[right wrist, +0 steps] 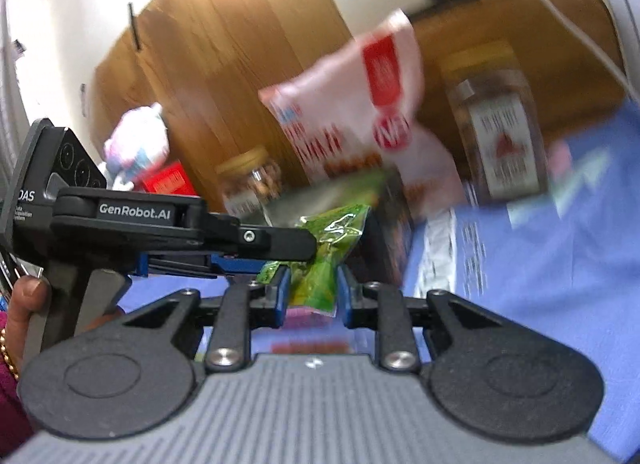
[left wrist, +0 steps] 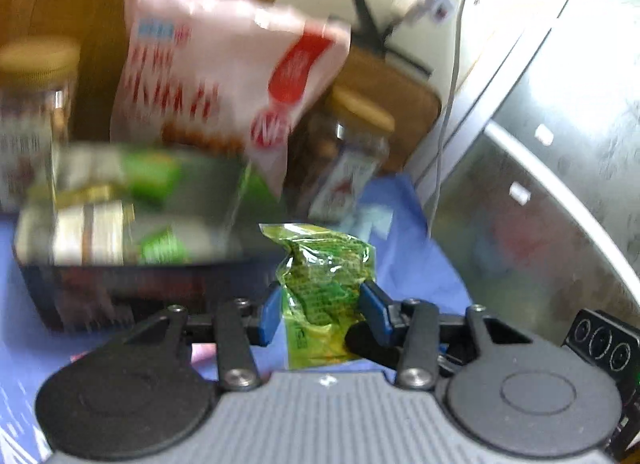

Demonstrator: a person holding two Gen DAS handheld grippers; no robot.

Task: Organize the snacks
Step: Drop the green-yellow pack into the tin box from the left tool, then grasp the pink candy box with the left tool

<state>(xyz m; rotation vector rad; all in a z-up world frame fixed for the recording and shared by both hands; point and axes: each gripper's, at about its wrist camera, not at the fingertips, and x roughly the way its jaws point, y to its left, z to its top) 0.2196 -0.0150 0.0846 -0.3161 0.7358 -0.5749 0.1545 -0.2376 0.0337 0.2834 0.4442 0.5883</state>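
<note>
A crinkled green snack packet (left wrist: 324, 264) hangs above the blue table cover, held by both grippers at once. In the left wrist view my left gripper (left wrist: 322, 304) is shut on its middle, blue pads pressing each side. In the right wrist view my right gripper (right wrist: 312, 288) is shut on the packet's (right wrist: 340, 224) lower end. There the left gripper (right wrist: 308, 248) reaches in from the left and pinches the packet higher up. A dark open box (left wrist: 120, 288) with several green and white packets stands just behind.
A pink-and-white snack bag (left wrist: 208, 76) leans in the box. Nut jars (left wrist: 36, 112) (left wrist: 352, 144) flank the box. A wooden board (right wrist: 240, 64) stands behind, a shiny metal appliance (left wrist: 540, 184) on the right. A hand (right wrist: 28, 300) holds the left gripper's handle.
</note>
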